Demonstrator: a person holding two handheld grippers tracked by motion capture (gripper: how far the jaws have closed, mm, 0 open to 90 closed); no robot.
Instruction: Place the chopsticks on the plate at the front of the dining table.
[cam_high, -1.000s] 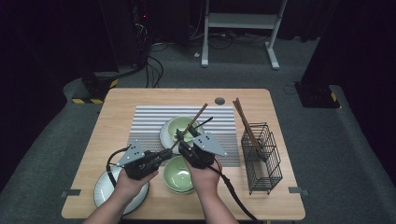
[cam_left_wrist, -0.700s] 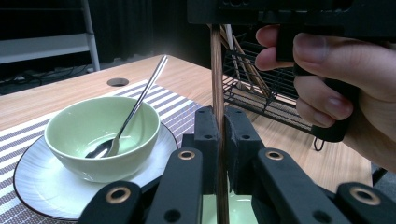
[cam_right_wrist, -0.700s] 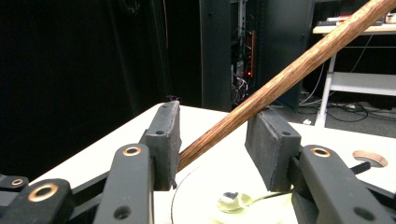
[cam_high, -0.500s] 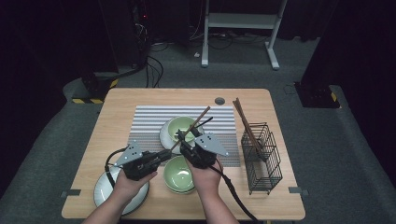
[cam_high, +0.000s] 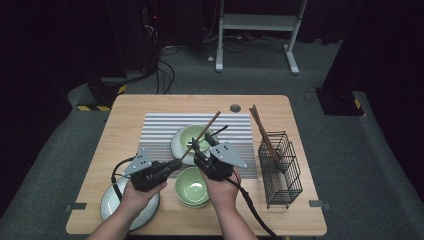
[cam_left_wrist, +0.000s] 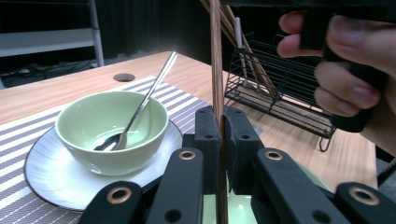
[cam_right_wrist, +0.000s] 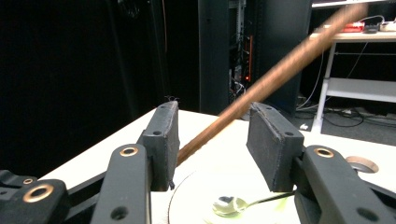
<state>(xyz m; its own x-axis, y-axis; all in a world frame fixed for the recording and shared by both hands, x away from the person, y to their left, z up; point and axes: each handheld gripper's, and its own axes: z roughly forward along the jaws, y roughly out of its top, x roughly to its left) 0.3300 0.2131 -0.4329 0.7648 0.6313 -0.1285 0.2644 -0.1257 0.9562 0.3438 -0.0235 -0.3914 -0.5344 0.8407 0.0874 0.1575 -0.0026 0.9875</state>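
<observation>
The wooden table (cam_high: 150, 107) carries a grey striped placemat (cam_high: 157, 132) across its middle. At the right of the table stands a black wire rack (cam_high: 282, 170) holding a bundle of chopsticks (cam_high: 262, 132) that lean up and to the left.

On the placemat rests a white plate (cam_left_wrist: 51, 175) bearing a green bowl (cam_left_wrist: 84, 128); a metal spoon (cam_left_wrist: 140, 109) lies in this bowl, its handle propped on the rim. A second green bowl (cam_high: 192, 186) sits nearer the person, between the two hands. A further white plate (cam_high: 107, 202) sits at the near left corner, partly under the left hand.

The left gripper (cam_left_wrist: 221, 135) has its jaws pressed together on a single brown chopstick (cam_high: 202, 135), pinching it near its lower end. In the high view the chopstick slants up and to the right from this grip, passing above the bowl with the spoon.

The right gripper (cam_right_wrist: 212, 135) has its jaws spread, having just been opening. The chopstick passes diagonally through the gap between them. In the right gripper view the shaft runs close by the left pad; whether it touches that pad cannot be told. The right pad stands clear of it.
</observation>
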